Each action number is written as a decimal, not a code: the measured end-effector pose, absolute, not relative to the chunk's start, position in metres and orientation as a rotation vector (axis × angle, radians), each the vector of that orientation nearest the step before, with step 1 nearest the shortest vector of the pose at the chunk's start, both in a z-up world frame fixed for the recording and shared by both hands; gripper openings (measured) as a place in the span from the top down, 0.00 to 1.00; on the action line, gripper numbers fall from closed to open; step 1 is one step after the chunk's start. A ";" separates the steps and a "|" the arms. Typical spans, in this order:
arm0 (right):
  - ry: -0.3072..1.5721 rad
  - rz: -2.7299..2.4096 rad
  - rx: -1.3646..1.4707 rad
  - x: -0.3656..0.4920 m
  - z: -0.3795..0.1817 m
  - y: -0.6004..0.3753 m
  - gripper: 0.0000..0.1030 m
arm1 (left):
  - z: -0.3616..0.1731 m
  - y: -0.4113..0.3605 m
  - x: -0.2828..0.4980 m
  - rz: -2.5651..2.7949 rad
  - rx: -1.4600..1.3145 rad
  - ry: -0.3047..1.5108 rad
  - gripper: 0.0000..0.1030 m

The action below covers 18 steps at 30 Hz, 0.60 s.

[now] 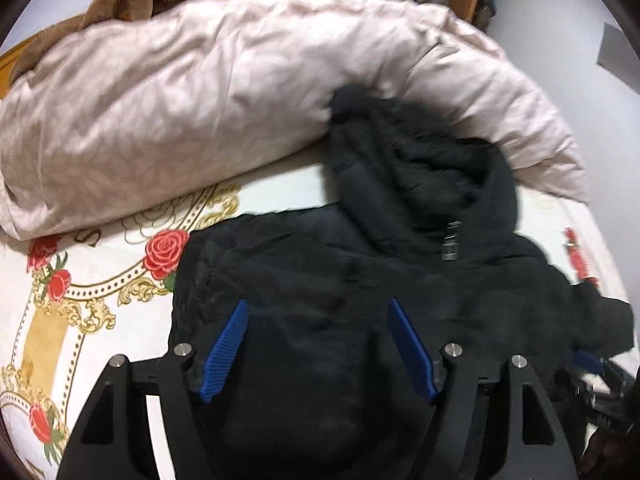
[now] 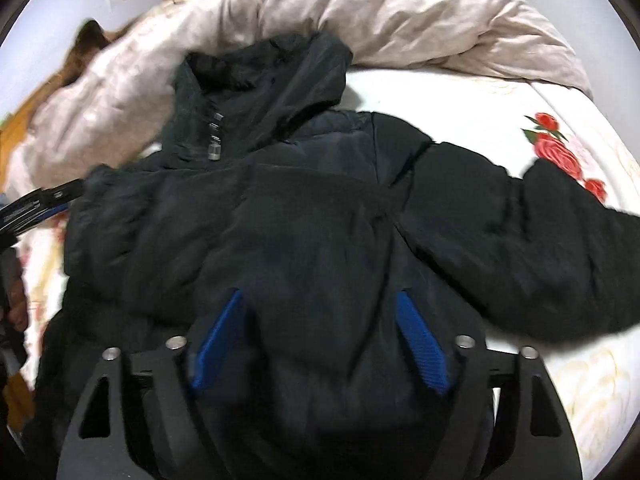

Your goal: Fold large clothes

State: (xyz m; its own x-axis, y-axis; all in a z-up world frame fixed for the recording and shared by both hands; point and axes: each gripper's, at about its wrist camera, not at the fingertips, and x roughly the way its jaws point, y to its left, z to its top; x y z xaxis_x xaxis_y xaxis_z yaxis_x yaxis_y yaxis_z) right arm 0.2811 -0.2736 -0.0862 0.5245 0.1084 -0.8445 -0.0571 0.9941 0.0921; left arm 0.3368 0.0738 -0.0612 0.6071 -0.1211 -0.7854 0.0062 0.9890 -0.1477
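Left wrist view: gripper (image 1: 318, 308) spread wide over black jacket (image 1: 360, 280).

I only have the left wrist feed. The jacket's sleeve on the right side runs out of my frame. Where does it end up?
Observer: In the right wrist view that sleeve lies stretched out flat to the right across the white bed sheet, its cuff end beside the red rose print.
Operator: Is the right tool holding anything?
Observer: No. The right tool is open above the black jacket, jaws spread with nothing between them.
Operator: And the hood?
Observer: The hood is pushed up against the pink duvet, zipper pull showing at the collar.
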 end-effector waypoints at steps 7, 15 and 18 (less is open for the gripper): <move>1.022 0.061 -0.009 0.334 -0.114 -0.271 0.32 | -0.103 0.057 0.347 -0.059 -0.041 0.941 0.28; 0.955 0.061 0.012 0.320 -0.076 -0.273 0.32 | -0.078 0.070 0.346 -0.050 -0.051 0.907 0.29; 0.913 0.069 0.027 0.321 -0.064 -0.274 0.32 | -0.080 0.079 0.354 -0.026 -0.049 0.892 0.29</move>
State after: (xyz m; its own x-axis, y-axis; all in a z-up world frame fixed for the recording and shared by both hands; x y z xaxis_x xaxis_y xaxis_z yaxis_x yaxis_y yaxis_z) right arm 0.3213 -0.2739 -0.0643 0.6090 0.0712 -0.7900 -0.0485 0.9974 0.0525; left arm 0.3538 0.0789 -0.0795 0.6273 -0.0434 -0.7776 0.0024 0.9985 -0.0538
